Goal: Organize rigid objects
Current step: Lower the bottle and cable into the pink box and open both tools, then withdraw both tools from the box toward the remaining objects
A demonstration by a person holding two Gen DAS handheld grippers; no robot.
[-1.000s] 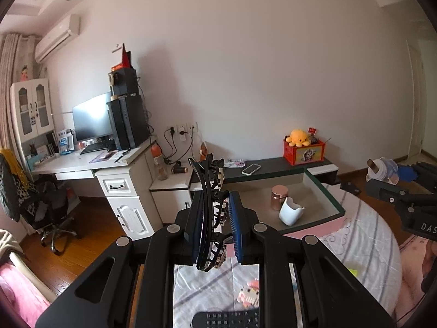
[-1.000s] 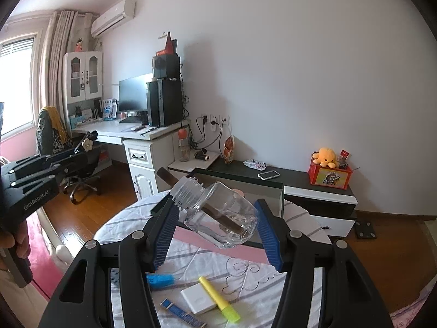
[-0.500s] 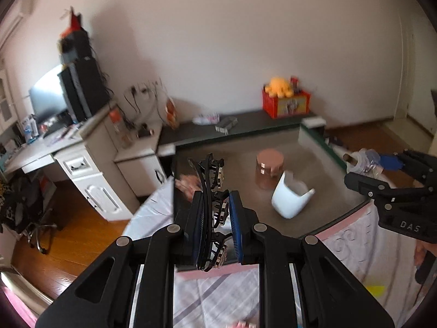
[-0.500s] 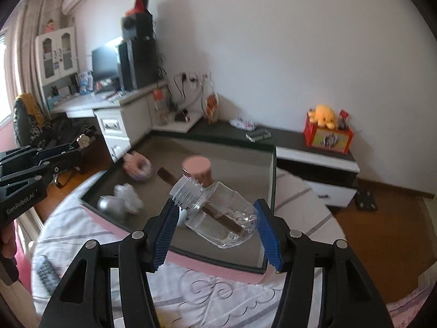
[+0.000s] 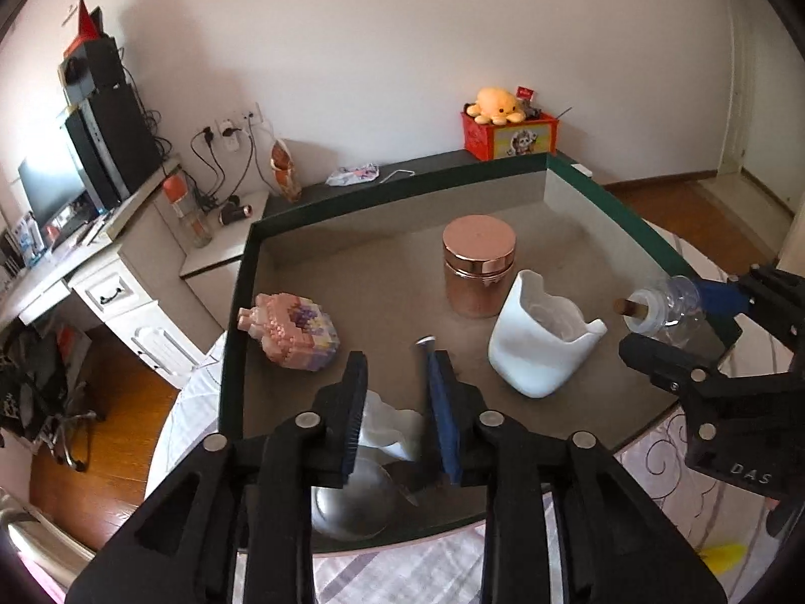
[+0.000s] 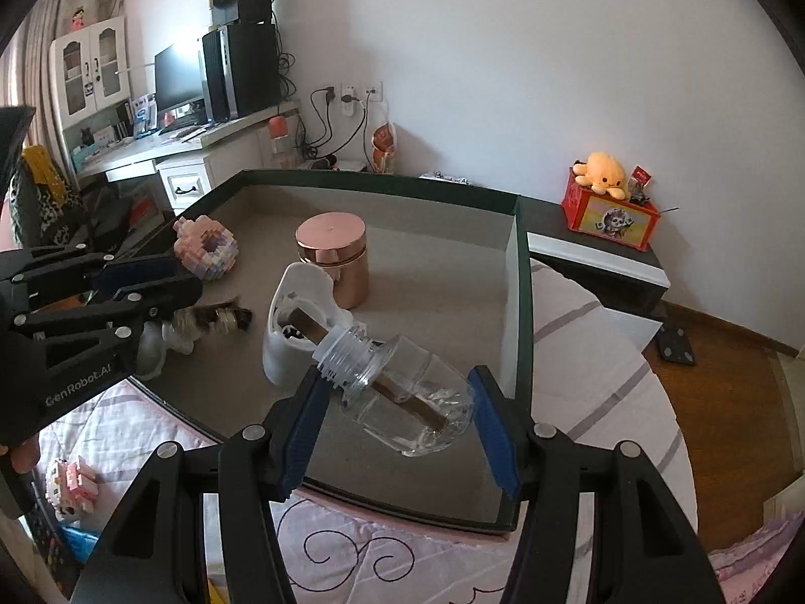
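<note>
A green-rimmed tray (image 5: pixel 236 302) holds a copper-lidded jar (image 5: pixel 478 264), a white holder (image 5: pixel 541 347), a pink block figure (image 5: pixel 292 329), a white figurine (image 5: pixel 387 425) and a metal bowl (image 5: pixel 352 506). My left gripper (image 5: pixel 397 377) is open over the tray's near left part, above the figurine; a dark hair clip (image 6: pixel 221 319) blurs just beyond its fingers in the right wrist view. My right gripper (image 6: pixel 397 387) is shut on a clear glass bottle (image 6: pixel 407 402) with a brown stick inside, tilted over the tray's near right part beside the white holder (image 6: pixel 297 322).
The tray (image 6: pixel 518 302) rests on a pink patterned bedspread (image 6: pixel 377 558). A small block toy (image 6: pixel 70 483) lies on the bedspread at left. A red box with an orange plush (image 5: pixel 508 126) stands on a dark cabinet behind. A desk with monitor (image 5: pixel 45 191) is far left.
Both grippers have come forward and down over the tray. The left gripper has opened and let go of the dark hair clip. The right gripper still holds the bottle.
</note>
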